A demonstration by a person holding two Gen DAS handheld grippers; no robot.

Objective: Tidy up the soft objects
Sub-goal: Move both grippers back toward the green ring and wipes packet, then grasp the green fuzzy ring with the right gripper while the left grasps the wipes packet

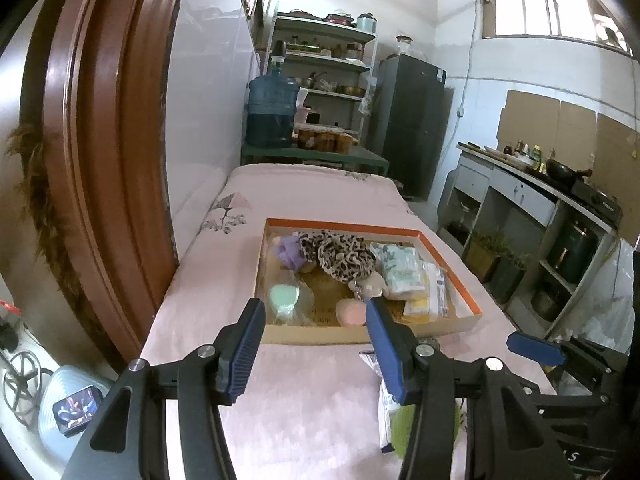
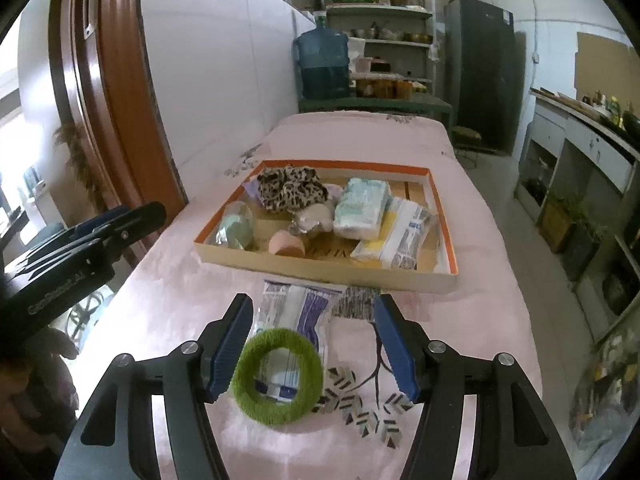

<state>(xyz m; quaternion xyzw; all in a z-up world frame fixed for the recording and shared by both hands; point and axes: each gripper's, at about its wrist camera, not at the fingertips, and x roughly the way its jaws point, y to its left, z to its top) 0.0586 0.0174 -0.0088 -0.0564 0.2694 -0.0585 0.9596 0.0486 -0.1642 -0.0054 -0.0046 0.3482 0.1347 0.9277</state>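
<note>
A shallow tray with an orange rim (image 1: 360, 227) (image 2: 324, 270) sits on the pink bed cover. It holds a leopard-print scrunchie (image 1: 344, 256) (image 2: 288, 189), a tissue pack (image 1: 398, 270) (image 2: 362, 208), a pink puff (image 1: 351, 313) (image 2: 286, 244) and a bagged green sponge (image 1: 284, 298) (image 2: 236, 227). A green ring scrunchie (image 2: 278, 376) (image 1: 402, 428) lies on a plastic pack (image 2: 298, 312) in front of the tray. My right gripper (image 2: 314, 344) (image 1: 536, 348) stands open around the ring, whose left side is close to the left finger. My left gripper (image 1: 316, 346) (image 2: 92, 232) is open and empty, just short of the tray's near wall.
A brown door frame (image 1: 100, 160) rises close on the left. Beyond the bed's far end stand a water jug (image 1: 272, 114), shelves (image 1: 328, 64) and a dark fridge (image 1: 412, 120). A kitchen counter (image 1: 532, 184) runs along the right, across a narrow floor gap.
</note>
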